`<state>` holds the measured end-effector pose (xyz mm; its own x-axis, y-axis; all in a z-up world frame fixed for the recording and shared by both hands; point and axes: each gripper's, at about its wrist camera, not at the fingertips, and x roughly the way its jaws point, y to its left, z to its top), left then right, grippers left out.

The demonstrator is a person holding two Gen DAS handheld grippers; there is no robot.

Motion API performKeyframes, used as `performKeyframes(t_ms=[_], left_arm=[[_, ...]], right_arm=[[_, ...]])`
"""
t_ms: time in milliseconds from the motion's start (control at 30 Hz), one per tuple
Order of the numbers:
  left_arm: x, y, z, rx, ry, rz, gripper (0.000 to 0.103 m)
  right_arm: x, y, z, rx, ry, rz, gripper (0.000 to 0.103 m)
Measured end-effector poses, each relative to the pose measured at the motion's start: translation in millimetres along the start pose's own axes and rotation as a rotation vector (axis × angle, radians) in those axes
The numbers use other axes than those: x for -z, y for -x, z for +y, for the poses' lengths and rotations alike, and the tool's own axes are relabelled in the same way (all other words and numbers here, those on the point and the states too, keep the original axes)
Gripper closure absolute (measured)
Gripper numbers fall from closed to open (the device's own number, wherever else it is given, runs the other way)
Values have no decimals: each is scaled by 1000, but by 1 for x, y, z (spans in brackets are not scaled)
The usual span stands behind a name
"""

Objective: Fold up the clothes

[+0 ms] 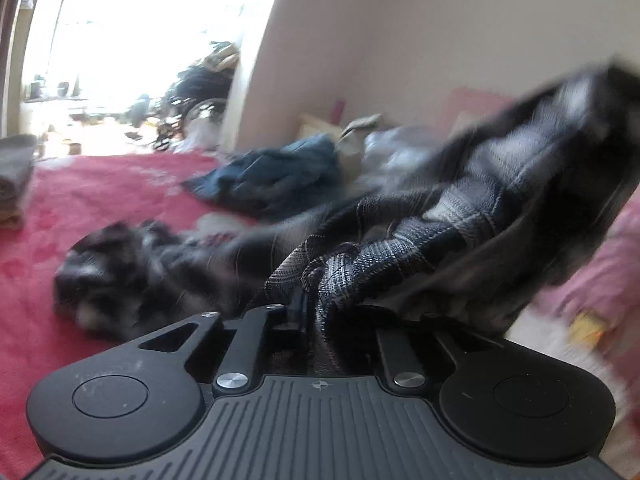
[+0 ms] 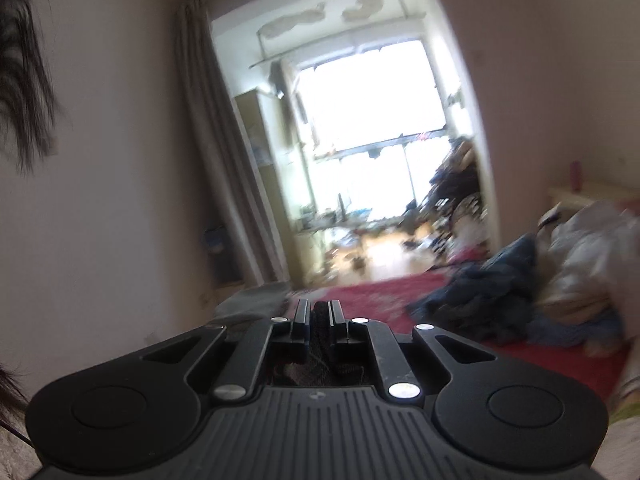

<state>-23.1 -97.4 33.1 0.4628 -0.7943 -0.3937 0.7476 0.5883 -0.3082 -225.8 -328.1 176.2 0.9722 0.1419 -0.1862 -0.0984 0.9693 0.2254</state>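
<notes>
While both views were smeared with blur, the left tongs could be seen clamped on one dark plaid garment, a bunched fold of it pinched between the fingers. From there the garment rose up and to the right, off the bed, with its far corner highest at the right edge of the left view. Its other end trailed down to the left and lay crumpled on the red cover.

The right tongs were shut on a strip of dark cloth, which ran back between the fingers toward the camera; the weave there looked like the same plaid, though the blur kept that from being certain. These tongs pointed toward one bright doorway and a cluttered room beyond it.

Farther back on the bed lay one blue garment, crumpled, and just beside it, toward the wall, one pale heap too blurred to count into pieces. At the left edge of the left view sat one stack of grey folded cloth. A pink pillow lay at the right, beneath the lifted garment.
</notes>
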Motion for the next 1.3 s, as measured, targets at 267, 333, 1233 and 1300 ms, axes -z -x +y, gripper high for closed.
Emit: performKeyframes(t_ms=[267, 333, 1233, 1300], left_arm=[[-49, 66, 3, 142, 85, -109, 97], [-49, 78, 16, 122, 139, -104, 97], [76, 23, 201, -323, 465, 367, 53], [78, 19, 206, -340, 493, 355, 53]], right_arm=[[-61, -2, 10, -97, 193, -47, 93], [-68, -37, 8, -184, 211, 1, 93], [111, -406, -36, -369, -283, 674, 41], [108, -391, -37, -367, -264, 697, 41]])
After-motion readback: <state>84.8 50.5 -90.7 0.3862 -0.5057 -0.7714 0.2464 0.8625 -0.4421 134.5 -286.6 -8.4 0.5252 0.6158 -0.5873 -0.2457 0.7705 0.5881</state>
